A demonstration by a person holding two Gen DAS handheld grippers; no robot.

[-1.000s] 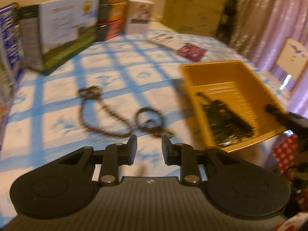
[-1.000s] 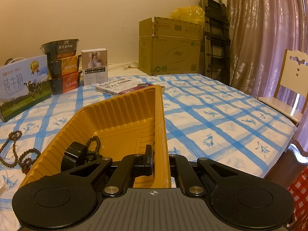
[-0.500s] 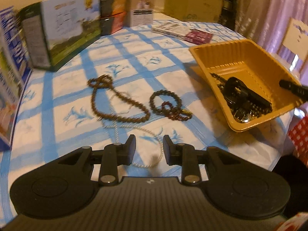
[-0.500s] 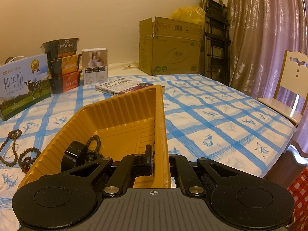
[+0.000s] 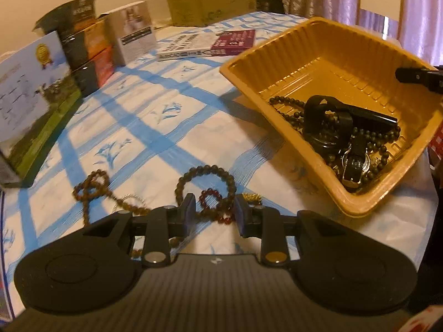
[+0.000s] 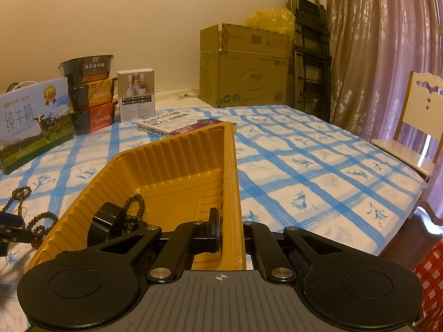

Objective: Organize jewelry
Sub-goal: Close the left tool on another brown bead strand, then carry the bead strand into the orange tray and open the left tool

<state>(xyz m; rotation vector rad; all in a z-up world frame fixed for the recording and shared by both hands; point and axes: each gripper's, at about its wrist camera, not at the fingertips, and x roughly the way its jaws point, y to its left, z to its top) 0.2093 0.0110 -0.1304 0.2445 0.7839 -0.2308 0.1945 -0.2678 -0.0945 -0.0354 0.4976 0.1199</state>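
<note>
Moved in low over the beads since a second ago, left gripper (image 5: 215,210), rolled and now just above the blue-checked tablecloth (image 5: 144,127); right gripper (image 6: 230,235) unmoved. Left fingers parted, nothing pressed between the pads, with the small dark-red bead bracelet (image 5: 213,202) and the lower arc of the brown bead bracelet (image 5: 206,178) showing in the gap between them. Hard to tell whether the fingertips touch the cloth or the beads. Left of these, long brown bead necklace (image 5: 92,191) looped on the cloth, with a thin pale chain (image 5: 130,197) beside it and a small gold piece (image 5: 252,197) just right of the right finger. Right fingers clamped on the near rim of the yellow plastic tray (image 6: 177,171), one finger inside the wall, the other outside. Inside the tray (image 5: 318,63): black watch with strap (image 5: 329,121), dark bead string (image 5: 290,108) tangled around it, small silver-and-black piece (image 5: 354,166) toward the near corner. Tray resting to the right of the loose beads, apart from them. Farther back on the table: milk carton (image 6: 33,121), stacked noodle bowls (image 6: 88,94), small white box (image 6: 135,94), book (image 6: 177,124).
</note>
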